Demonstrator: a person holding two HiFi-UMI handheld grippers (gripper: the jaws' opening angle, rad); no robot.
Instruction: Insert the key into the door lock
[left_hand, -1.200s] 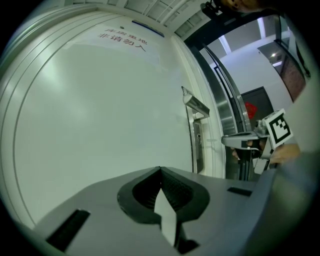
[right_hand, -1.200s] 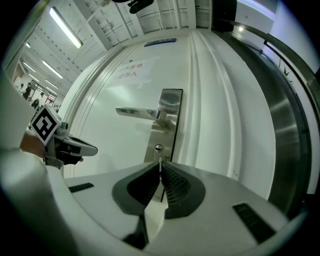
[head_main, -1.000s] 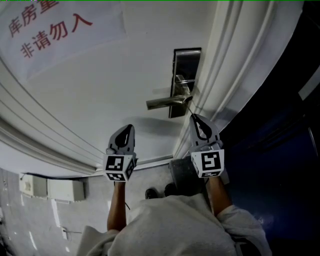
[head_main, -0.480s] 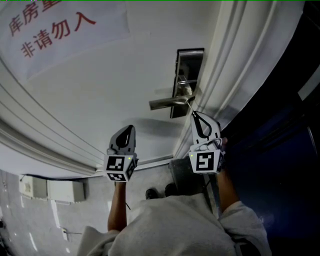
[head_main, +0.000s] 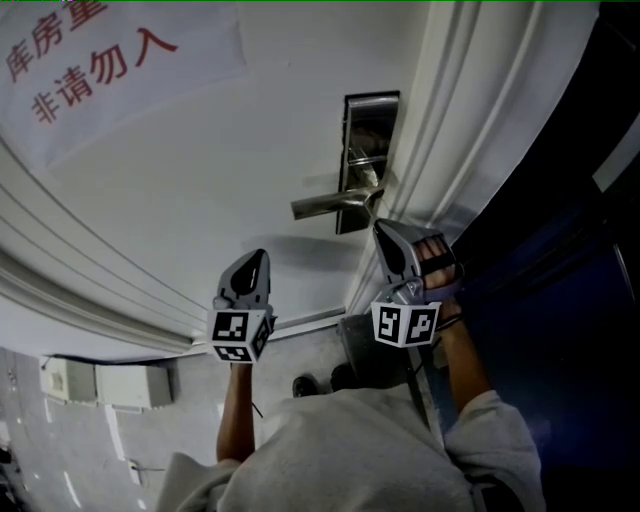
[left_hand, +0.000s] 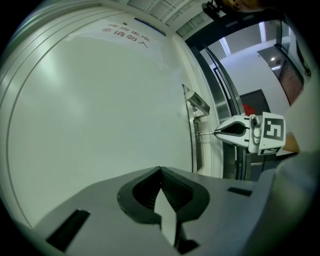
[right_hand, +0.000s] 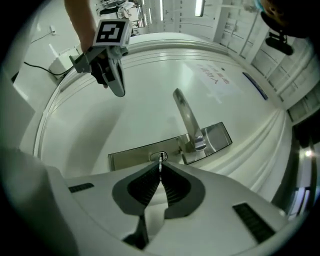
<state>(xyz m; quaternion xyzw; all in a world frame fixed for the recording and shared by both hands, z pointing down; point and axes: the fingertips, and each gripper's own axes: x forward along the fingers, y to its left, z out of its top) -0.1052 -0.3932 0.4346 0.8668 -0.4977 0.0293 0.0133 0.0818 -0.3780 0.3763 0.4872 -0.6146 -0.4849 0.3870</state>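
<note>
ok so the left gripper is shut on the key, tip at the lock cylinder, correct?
Not the left: the right gripper is shut on the key, tip at the lock cylinder. The right gripper view shows it; the left gripper is shut on nothing.

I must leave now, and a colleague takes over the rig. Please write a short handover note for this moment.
Left gripper: shut, empty, held before the door, apart from the lock plate.
Right gripper: shut on the key, aimed at the lock plate below the handle.
Done: key tip meets the keyhole; how deep, I cannot tell.
Left: probably press the key fully home.
</note>
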